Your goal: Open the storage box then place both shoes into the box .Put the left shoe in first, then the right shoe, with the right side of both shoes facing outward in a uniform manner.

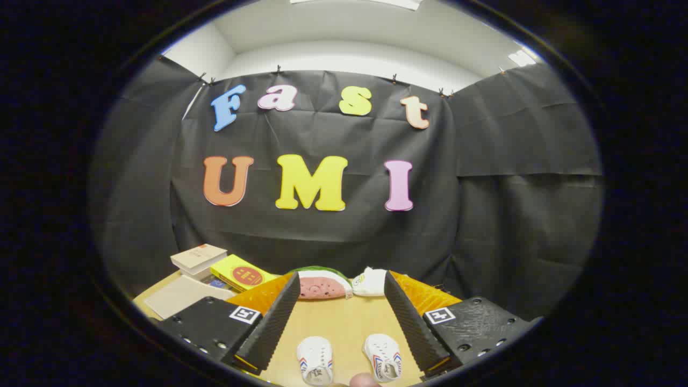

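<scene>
Gripper (344, 317) held above the table (338, 322), its two black ribbed fingers (274, 322) spread wide apart and angled outward; nothing sits between the pads and neither finger touches anything, so the tool is released and empty. Each finger carrier bears a small square black-and-white marker.

Down between the fingers, near their bases, two small white shoes (315, 360) lie on the tan tabletop side by side, apart from each other, toes pointing away toward the booth wall. Both have red and blue stripes on their sides. The shoe on the right (382, 356) is turned slightly toward the right finger. A rounded pinkish shape (364, 380) shows just below the shoes; what it is cannot be told.

Beyond the fingertips, an orange box (430, 295) runs across the far side of the table, its ribbed surface showing to either side of the fingers; whether it is open or closed cannot be told. Against it rest a watermelon-slice toy (322, 284) and a white pouch (371, 282), touching one another. Left of the box are a yellow book (242, 273), a pale book (198, 258) stacked further back, and a flat beige sheet (180, 295).
</scene>
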Tool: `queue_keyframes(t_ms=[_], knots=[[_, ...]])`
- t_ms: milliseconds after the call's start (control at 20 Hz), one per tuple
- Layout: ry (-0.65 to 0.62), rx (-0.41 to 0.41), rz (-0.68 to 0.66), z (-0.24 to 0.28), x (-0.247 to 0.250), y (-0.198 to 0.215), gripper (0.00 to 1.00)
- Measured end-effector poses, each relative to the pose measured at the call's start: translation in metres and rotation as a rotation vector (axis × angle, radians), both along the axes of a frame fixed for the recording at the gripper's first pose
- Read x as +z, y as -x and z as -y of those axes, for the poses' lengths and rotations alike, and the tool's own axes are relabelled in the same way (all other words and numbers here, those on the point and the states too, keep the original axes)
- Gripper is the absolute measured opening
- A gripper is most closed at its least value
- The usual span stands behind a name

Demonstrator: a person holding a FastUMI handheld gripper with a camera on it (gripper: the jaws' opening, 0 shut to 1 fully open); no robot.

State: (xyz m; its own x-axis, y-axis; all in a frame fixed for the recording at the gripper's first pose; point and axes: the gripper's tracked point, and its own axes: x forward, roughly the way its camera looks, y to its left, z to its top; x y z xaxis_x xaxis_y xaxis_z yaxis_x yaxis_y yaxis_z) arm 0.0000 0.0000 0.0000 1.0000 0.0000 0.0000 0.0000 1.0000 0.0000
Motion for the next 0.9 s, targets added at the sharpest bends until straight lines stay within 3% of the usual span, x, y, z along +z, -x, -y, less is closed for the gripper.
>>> queue_keyframes(t_ms=[900], knots=[[-0.019, 0.090, -0.034, -0.009, -0.001, -0.030, 0.95]])
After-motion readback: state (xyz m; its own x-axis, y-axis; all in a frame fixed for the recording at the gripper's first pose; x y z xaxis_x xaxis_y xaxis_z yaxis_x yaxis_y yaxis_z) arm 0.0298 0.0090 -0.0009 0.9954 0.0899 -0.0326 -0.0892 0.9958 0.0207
